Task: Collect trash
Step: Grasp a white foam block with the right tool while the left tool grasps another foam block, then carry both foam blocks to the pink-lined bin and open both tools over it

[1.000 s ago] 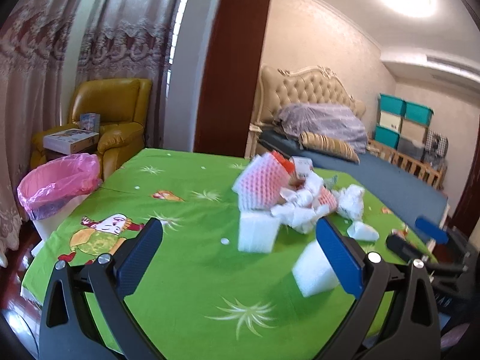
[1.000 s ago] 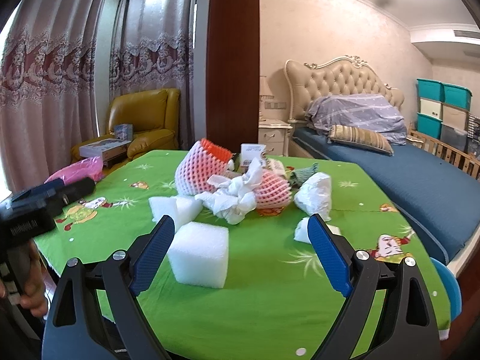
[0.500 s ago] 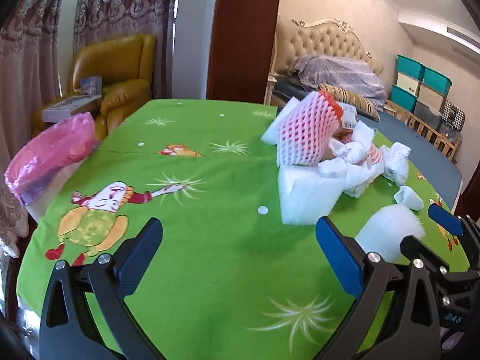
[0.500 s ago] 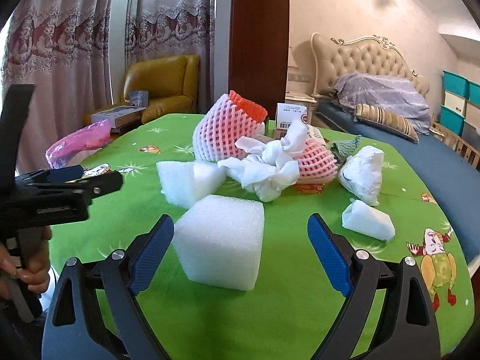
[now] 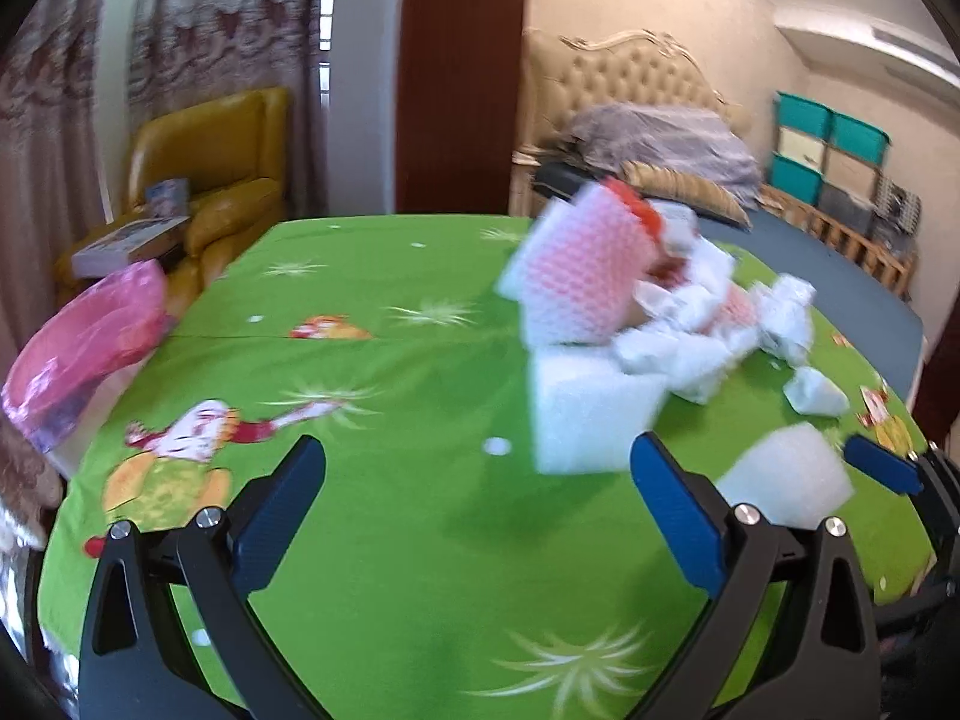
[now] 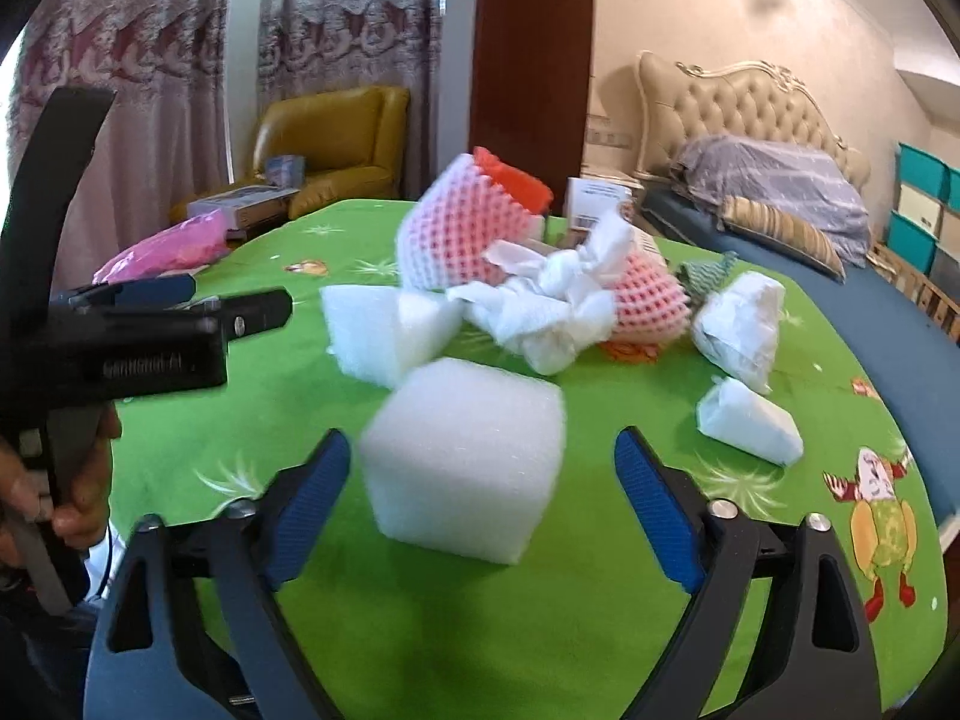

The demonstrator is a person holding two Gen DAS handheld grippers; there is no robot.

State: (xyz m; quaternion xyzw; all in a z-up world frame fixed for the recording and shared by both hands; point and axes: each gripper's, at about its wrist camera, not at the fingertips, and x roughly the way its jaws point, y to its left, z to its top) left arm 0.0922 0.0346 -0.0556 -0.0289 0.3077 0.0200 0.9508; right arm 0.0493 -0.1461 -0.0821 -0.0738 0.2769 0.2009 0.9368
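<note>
Nothing appears to have been collected yet — all the trash in view is lying on the table with its bright green cartoon-print cloth, and the bin lined with a pink plastic bag is waiting off the table's left edge, with none of the table's litter visibly in it from this angle.

The right gripper is working on the first piece. Its blue-padded jaws have just been closing around the white foam cube, which is sitting between them on the cloth; a gap is showing on each side of the cube, so the pads are not pressing on it and the grasp is not made. The left gripper is hovering over bare cloth with its jaws spread wide and nothing between them, while the white foam wedge is lying just ahead and to the right of it.

Judging by what is left, almost the whole job is ahead: behind the two foam pieces, the pink foam fruit net with an orange rim is leaning against a heap of crumpled white tissue paper, a second, smaller pink net, a small green scrap, a wadded white plastic bag and a small white folded wrapper nearer the right edge. Each of these will likely need carrying across the table to the bin — the pile is well apart from it.
</note>
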